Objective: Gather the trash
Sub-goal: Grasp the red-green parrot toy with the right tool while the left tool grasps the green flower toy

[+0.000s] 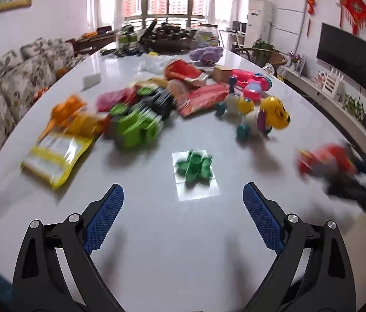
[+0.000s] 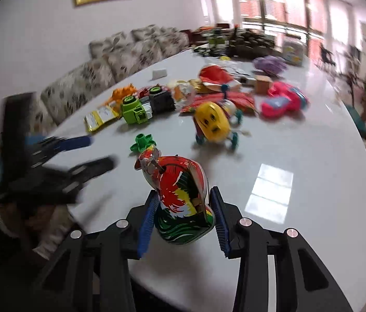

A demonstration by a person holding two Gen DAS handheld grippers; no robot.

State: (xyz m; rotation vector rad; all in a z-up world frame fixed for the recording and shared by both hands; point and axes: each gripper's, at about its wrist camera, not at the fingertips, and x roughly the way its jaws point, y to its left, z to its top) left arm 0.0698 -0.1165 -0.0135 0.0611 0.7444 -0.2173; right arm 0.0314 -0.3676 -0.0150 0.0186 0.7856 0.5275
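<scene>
Oddly, the right gripper (image 2: 183, 218) clamped a tin rooster (image 2: 180, 195); left gripper (image 1: 183, 208) gaped empty—better to seek wrappers (image 1: 53, 156), I judged.

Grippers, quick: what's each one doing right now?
Left gripper: open, nothing between its fingers.
Right gripper: fingers on either side of the painted rooster toy, seemingly touching; a firm grip cannot be told.

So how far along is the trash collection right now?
Nothing looks collected yet. The right gripper has a painted tin rooster toy between its blue pads, a toy rather than trash. The left gripper is open and empty. The yellow snack pouch and red wrapper still lie on the white table.
</scene>
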